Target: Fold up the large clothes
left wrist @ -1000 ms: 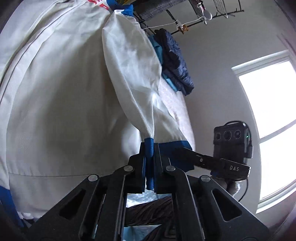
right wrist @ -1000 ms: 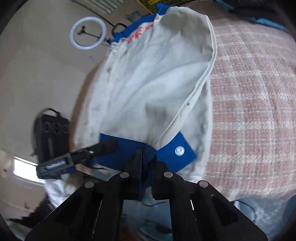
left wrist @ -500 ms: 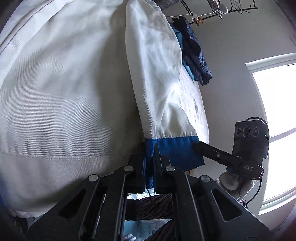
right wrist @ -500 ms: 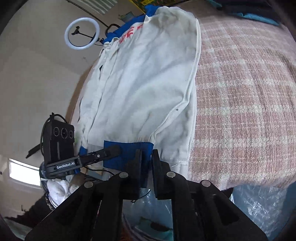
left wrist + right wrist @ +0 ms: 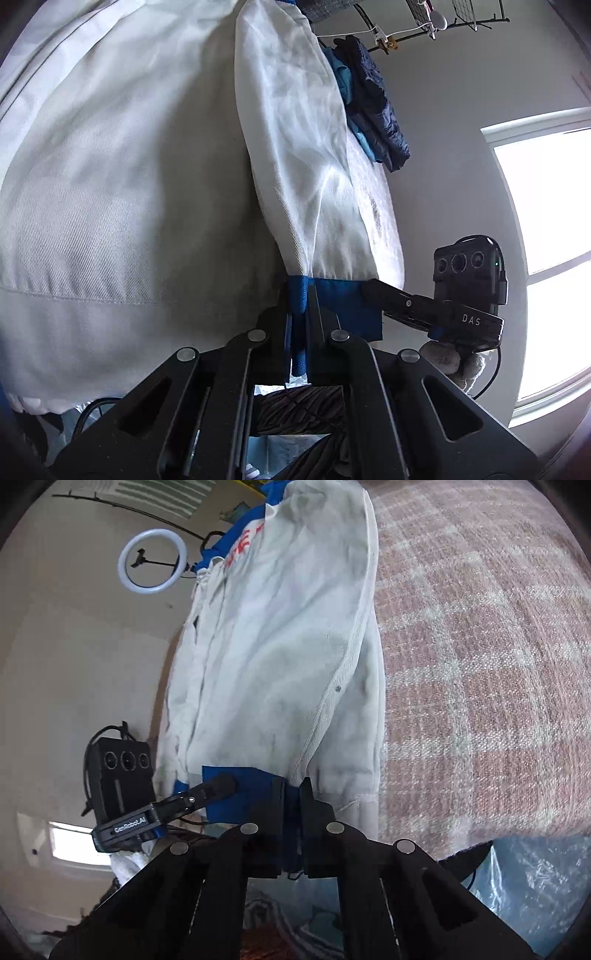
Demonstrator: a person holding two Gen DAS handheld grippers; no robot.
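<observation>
A white jacket [image 5: 129,184] with blue trim lies on the bed, its front [image 5: 280,646] stretching away from me. One sleeve [image 5: 295,129] runs along the jacket's edge down to a blue cuff [image 5: 347,306]. My left gripper [image 5: 299,295] is shut on one end of that cuff. My right gripper [image 5: 291,790] has its jaws closing tight on the other end of the cuff [image 5: 251,790], with cloth between them. Each view shows the other gripper pinching the cuff: the right gripper [image 5: 380,291] and the left gripper [image 5: 221,784]. The cuff is stretched flat between them at the bed's near edge.
A pink plaid blanket [image 5: 480,664] covers the bed right of the jacket. Folded dark blue clothes [image 5: 373,110] lie at the far end. A ring light [image 5: 151,563], a bright window [image 5: 546,240] and a clear plastic bag [image 5: 524,878] below the bed edge surround it.
Both grippers have come down with the cuff toward the bed's near edge. The sleeve, bunched and lifted before, now lies straighter along the jacket, and the cuff is spread flat.
</observation>
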